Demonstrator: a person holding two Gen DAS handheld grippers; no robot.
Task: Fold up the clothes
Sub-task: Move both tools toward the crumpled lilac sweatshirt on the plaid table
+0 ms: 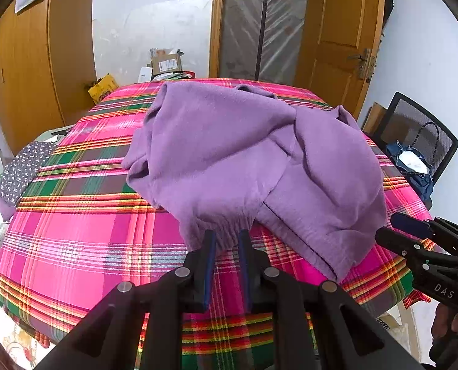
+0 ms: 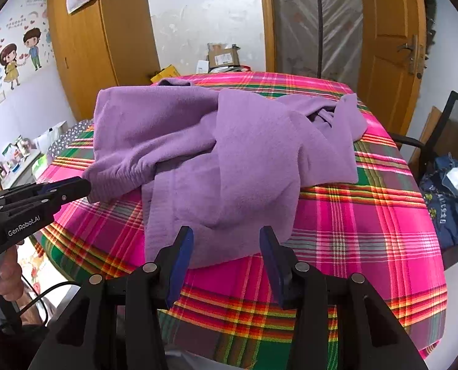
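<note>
Lay crumpled, unfolded: purple garment (image 1: 244, 160). Clamped on its gathered hem: left gripper (image 1: 226, 240). Gaped beside it: right gripper (image 2: 226, 240).

Lower folds of the purple garment (image 1: 229, 154) are buried under its own bunched-up layers. The chair (image 2: 451, 129) gets cut off by the right wrist frame edge. Cardboard box (image 1: 166, 61) label print is way too small to be read. Table (image 1: 75, 231) legs are hidden by the plaid cloth.
</note>
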